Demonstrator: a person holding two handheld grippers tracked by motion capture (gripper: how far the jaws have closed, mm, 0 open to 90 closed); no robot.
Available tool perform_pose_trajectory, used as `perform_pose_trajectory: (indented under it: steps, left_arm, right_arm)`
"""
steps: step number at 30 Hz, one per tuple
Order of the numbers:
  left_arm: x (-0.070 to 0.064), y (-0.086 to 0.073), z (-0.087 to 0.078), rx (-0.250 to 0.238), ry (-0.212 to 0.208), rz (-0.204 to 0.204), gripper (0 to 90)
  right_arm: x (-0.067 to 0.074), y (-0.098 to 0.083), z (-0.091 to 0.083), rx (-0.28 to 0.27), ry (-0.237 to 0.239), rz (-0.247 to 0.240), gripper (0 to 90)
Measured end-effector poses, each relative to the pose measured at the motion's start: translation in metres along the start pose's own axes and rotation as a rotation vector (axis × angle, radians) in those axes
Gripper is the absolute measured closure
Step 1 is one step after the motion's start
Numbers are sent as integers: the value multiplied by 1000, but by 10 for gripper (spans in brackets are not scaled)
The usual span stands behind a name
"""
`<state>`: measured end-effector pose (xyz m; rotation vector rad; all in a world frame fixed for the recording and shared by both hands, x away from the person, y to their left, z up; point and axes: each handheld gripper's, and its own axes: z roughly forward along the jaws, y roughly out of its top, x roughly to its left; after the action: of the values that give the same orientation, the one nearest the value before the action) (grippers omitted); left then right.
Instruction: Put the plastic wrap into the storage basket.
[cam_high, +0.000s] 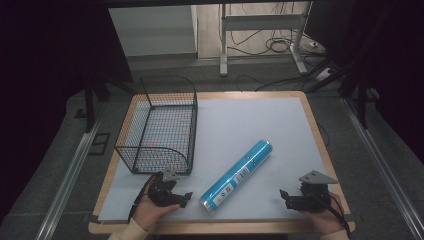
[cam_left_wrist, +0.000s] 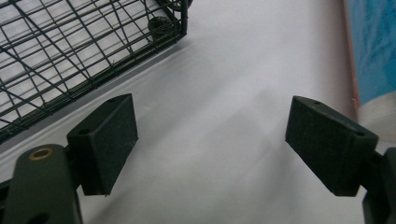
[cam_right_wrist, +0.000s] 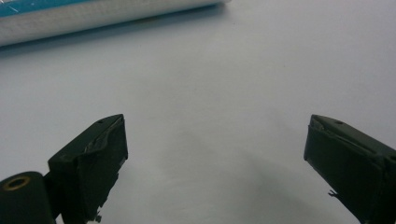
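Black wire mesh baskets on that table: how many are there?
1. The black wire mesh basket stands on the left part of the pale grey mat, beside the blue cylindrical roll; nothing shows inside it.

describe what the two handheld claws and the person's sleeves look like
Both claws, left claw and right claw, are black with two blocky flat-padded jaws. Each carries a grey three-cornered plate on top and trails a black cable. A cream sleeve covers the left wrist.

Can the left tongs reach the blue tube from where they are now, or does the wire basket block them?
Probably yes: the left tongs stand open beside the blue tube over bare mat, and the wire basket sits farther back.
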<state>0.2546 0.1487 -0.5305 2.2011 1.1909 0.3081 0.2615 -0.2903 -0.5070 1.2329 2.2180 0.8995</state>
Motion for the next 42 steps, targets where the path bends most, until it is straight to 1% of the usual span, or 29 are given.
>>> perform_pose_trajectory:
  steps: [2, 7, 11, 14, 16, 18, 20, 22, 29, 30, 34, 36, 42]
  left_arm:
    - [0, -1, 0, -1, 3, -6, 165]
    - [0, -2, -3, 1, 10, -4, 165]
    - [0, 0, -6, -10, 12, -18, 167]
    - [0, 2, -8, -19, 7, -31, 167]
    - [1, 2, -10, -17, 4, -30, 162]
    - [3, 4, -15, -20, -3, -33, 161]
    - [3, 5, -20, -34, -8, -39, 162]
    - [2, 6, -25, -40, -11, -36, 158]
    - [-4, 9, -31, -39, -24, -27, 162]
    - [-7, 12, -34, -44, -24, -22, 164]
    - [-11, 18, -37, -55, -21, -13, 166]
    - [-14, 23, -40, -53, -19, 0, 167]
    - [-19, 31, -46, -52, -31, 14, 166]
  right_arm:
    - [0, 0, -1, 0, -2, -2, 72]
    - [1, 0, -1, 9, -1, -4, 86]
    - [1, 0, -1, 12, 1, -6, 87]
    - [-1, 0, -1, 13, 4, -11, 89]
    - [-1, 0, 0, 11, 6, -13, 90]
    - [-1, 0, 0, 12, 6, -16, 91]
    - [0, 0, 1, 14, 6, -21, 92]
    - [1, 1, 1, 13, 3, -26, 92]
    - [2, 3, 1, 11, 0, -34, 94]
    - [2, 3, 1, 12, 1, -34, 94]
    - [1, 3, 1, 12, 0, -31, 95]
    - [1, 2, 1, 15, 1, -33, 95]
    - [2, 1, 0, 13, -3, -35, 96]
